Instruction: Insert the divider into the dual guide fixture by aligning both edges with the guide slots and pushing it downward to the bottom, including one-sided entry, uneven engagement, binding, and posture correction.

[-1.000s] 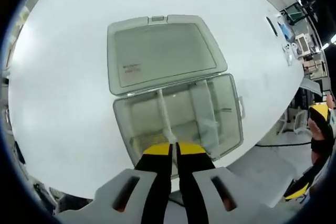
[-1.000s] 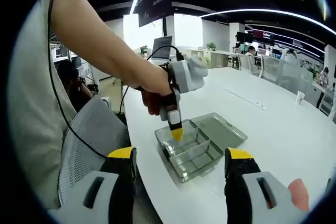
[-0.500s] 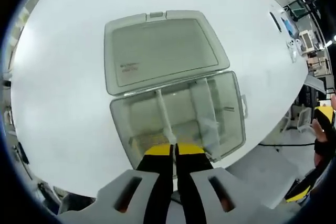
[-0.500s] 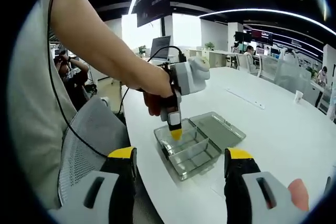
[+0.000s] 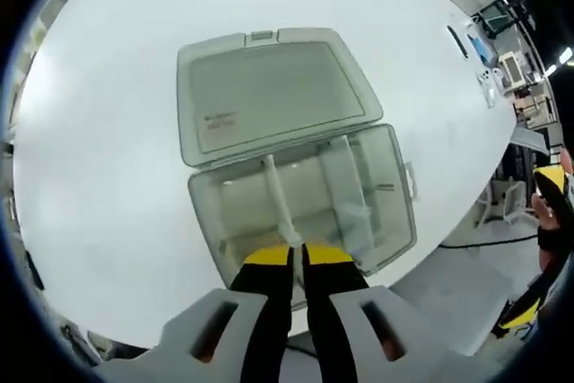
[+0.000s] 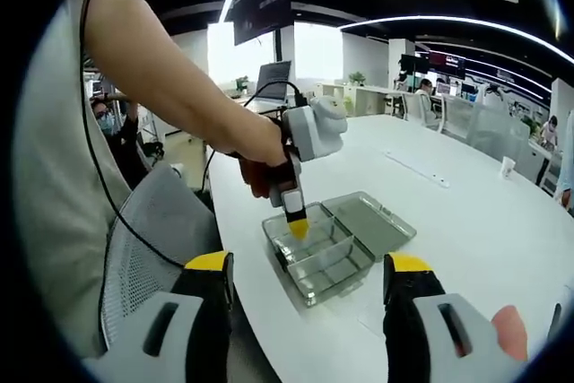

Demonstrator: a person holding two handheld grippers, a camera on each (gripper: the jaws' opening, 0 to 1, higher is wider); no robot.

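Open office behind, broad white table [image 6: 502,221] in front. Clear plastic box [image 5: 305,213] near its edge, hinged lid [image 5: 269,91] laid flat beyond, leaving the guide slots reachable from above. Left gripper [image 5: 297,256] clamped on the translucent divider [image 5: 276,199], held upright across the box, probably for pressing down. Right gripper [image 6: 309,298] well back, jaws wide, holding nothing.

my white table [image 5: 108,132], clear plastic box [image 5: 305,204] lying near its edge, hinged lid [image 5: 269,87] flat open on the tabletop beside it
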